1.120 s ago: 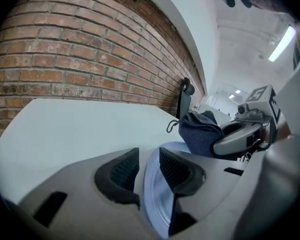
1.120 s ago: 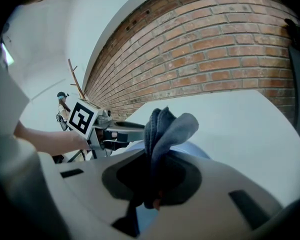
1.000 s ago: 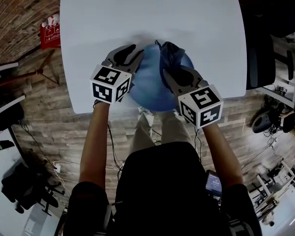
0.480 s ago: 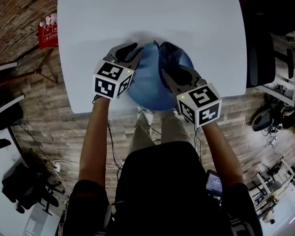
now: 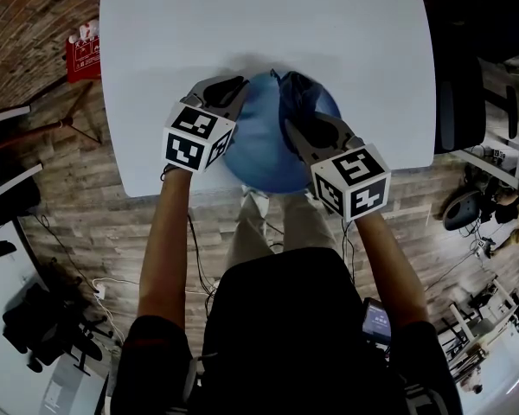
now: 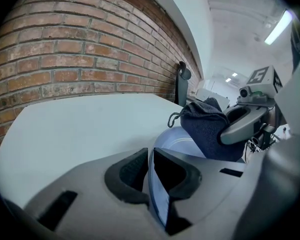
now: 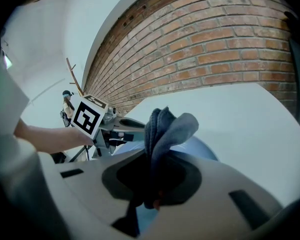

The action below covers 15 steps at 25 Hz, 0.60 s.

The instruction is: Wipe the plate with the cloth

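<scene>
A light blue plate (image 5: 264,150) is held tilted above the near edge of the white table (image 5: 242,33). My left gripper (image 5: 227,92) is shut on the plate's left rim; in the left gripper view the rim (image 6: 152,184) runs between the two pads. My right gripper (image 5: 309,128) is shut on a dark blue cloth (image 5: 298,98), which is bunched and lies on the plate's right part. The right gripper view shows the cloth (image 7: 162,129) rising from between the jaws with the plate (image 7: 200,146) behind it. From the left gripper view the cloth (image 6: 207,129) rests on the plate's face (image 6: 182,146).
A brick wall (image 6: 65,54) stands behind the table. On the wooden floor to the left sits a red box (image 5: 85,57). Chairs and cables crowd the floor at the right (image 5: 484,206). The far half of the table is bare white surface.
The left gripper has shifted slightly up and left with the plate's rim. The right gripper and the cloth have hardly moved.
</scene>
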Tool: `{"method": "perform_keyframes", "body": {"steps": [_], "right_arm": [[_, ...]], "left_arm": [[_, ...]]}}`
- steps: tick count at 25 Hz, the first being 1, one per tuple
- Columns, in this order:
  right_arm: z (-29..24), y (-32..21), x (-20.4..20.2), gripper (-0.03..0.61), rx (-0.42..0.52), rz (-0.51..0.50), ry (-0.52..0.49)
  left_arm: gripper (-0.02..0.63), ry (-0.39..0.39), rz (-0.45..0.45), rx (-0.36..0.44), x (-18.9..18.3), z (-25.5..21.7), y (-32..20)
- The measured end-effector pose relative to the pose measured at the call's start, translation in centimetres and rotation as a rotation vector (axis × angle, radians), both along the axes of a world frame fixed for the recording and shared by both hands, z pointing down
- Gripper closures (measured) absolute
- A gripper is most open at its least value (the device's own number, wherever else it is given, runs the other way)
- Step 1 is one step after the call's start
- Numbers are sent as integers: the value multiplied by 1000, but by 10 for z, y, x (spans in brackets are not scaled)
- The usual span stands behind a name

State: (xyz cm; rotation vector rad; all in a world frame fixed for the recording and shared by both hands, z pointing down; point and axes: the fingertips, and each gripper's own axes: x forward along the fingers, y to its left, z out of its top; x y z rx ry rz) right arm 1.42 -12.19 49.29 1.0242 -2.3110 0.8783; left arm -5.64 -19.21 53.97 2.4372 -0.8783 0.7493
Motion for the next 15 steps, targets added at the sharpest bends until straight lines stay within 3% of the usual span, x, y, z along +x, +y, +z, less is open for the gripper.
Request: {"method": "perform_keyframes", "body": {"steps": [15], "right_arm": [[4, 3, -1, 518, -12, -2, 2]], "left_arm": [[572, -26, 16, 29, 0, 0, 1]]}}
